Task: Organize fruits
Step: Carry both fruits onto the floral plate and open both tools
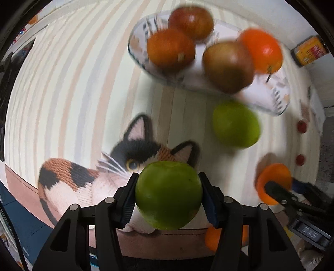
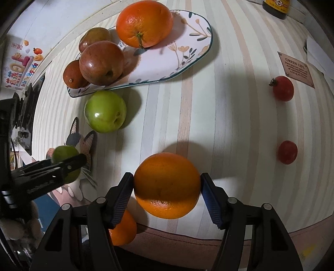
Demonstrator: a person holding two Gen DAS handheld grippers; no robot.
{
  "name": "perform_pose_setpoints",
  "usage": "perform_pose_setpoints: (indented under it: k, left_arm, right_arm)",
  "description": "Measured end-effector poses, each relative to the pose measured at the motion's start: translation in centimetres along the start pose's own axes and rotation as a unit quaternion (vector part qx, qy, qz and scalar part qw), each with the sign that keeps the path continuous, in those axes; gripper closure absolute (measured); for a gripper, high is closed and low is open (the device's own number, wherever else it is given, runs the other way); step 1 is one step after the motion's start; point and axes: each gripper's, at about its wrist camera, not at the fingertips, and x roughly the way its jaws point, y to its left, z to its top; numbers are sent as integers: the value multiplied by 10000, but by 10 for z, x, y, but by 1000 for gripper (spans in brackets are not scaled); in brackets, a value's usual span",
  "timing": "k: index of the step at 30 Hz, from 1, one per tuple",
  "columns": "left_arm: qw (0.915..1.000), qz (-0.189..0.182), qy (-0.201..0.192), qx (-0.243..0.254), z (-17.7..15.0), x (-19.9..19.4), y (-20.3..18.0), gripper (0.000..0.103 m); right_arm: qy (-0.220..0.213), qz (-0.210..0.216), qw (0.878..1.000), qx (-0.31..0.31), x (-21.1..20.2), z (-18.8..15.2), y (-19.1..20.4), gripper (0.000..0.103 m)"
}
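My left gripper (image 1: 168, 175) is shut on a green apple (image 1: 169, 196) and holds it above a cat-shaped mat (image 1: 83, 179). From the right wrist view, that left gripper (image 2: 68, 164) and its apple (image 2: 64, 153) sit at the left. The pads of my right gripper (image 2: 166, 176) touch both sides of an orange (image 2: 167, 185). A flowered plate (image 2: 187, 41) farther back holds an orange (image 2: 144, 23), two red apples (image 2: 101, 62) and a small dark orange (image 2: 73, 75). A second green apple (image 2: 105, 111) lies on the cloth just in front of the plate.
Another orange (image 2: 123, 229) lies below my right gripper near the table's front edge. Two cherry tomatoes (image 2: 282, 88) (image 2: 287, 152) rest at the right. A small brown sign (image 2: 296, 68) and a dark bottle (image 2: 275, 6) stand at the far right.
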Motion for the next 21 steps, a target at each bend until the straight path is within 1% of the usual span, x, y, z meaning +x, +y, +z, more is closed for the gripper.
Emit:
perform_pose_setpoints:
  k: [3, 6, 8, 10, 13, 16, 18, 21]
  left_arm:
    - [9996, -183, -205, 10, 17, -33, 3, 50]
    - [9990, -252, -358, 15, 40, -60, 9, 50]
    - [9984, -252, -496, 29, 59, -74, 14, 50]
    - [9981, -151, -599, 39, 78, -81, 22, 50]
    - [9981, -60, -620, 4, 106, -80, 27, 50]
    - [9985, 81, -539, 0, 132, -64, 26, 50]
    - [9990, 137, -419, -23, 152, -54, 30, 50]
    - [9995, 131, -264, -93, 170, -41, 33, 50]
  right_arm:
    - [-118, 187, 9997, 135, -12, 7, -1, 36]
    - [-352, 456, 9978, 334, -34, 26, -5, 36]
    - [-536, 535, 9962, 424, -48, 42, -7, 36]
    - [-715, 500, 9950, 481, -58, 62, -9, 36]
    - [-825, 323, 9948, 494, -58, 91, -10, 36]
    - [-776, 125, 9958, 479, -51, 112, -13, 36]
    - [-730, -30, 9964, 436, -44, 121, -13, 36]
    - [-669, -130, 9966, 453, -33, 127, -10, 36]
